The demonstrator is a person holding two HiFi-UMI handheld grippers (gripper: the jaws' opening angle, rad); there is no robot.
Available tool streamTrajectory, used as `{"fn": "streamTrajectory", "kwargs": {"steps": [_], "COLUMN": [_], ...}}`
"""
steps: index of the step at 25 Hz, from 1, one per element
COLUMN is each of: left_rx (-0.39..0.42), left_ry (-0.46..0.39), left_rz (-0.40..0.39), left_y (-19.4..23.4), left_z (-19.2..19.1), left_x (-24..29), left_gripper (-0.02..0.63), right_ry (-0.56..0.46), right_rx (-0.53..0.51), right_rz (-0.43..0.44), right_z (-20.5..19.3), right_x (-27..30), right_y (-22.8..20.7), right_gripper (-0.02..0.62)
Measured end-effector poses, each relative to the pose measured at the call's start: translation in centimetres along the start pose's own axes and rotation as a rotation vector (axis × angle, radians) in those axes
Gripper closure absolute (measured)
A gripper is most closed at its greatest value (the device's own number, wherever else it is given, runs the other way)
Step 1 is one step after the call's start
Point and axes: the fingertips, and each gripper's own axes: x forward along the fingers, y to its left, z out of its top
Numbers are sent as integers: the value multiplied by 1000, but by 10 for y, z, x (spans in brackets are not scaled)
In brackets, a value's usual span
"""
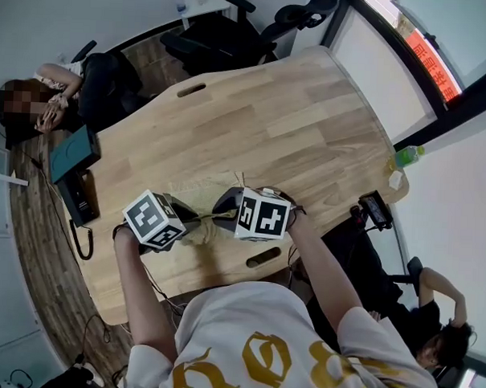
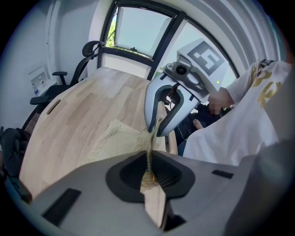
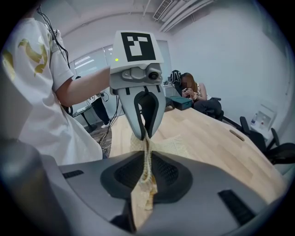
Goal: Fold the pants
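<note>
Pants (image 2: pixel 113 140) largely out of sight

Nothing can be read with certainty. The white shirt (image 1: pixel 277 343) of the person at the near edge bears large ornate gold letters across the back (folds and the picture's edge cut them off). Beyond the window at the far right, a red sign (image 1: pixel 432 65) carries pale characters too small to read. The left cube (image 1: pixel 155 219) and the right cube (image 1: pixel 264 216) show only black-and-white square patterns.

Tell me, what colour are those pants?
The pants are pale yellowish beige, finely waffle-textured; clearest in the left gripper view.
</note>
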Motion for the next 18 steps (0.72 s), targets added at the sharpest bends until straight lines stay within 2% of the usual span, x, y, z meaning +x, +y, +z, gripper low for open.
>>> {"fn": "streamTrajectory", "kwargs": {"steps": [3,8,12,18], "left_rx": [3,-4,-19,-56], "left_ry": [8,-6,35,95], "left_rz": [10,72,72,49], "left_y": [15,53,80,119], "left_z": [6,16,12,1], "left_x": [0,6,22,56], "left_gripper": [563,563,563,563], "right_ry": [9,-16,12,33], "right_rx": [8,63,66,142], "right_rz": [2,2,4,40], "right_z": [-2,-4,-15,-40], "right_x": [0,8,25,58], "right_y": [-15,-47,-71,-102], "right_gripper": [545,545,545,545]}}
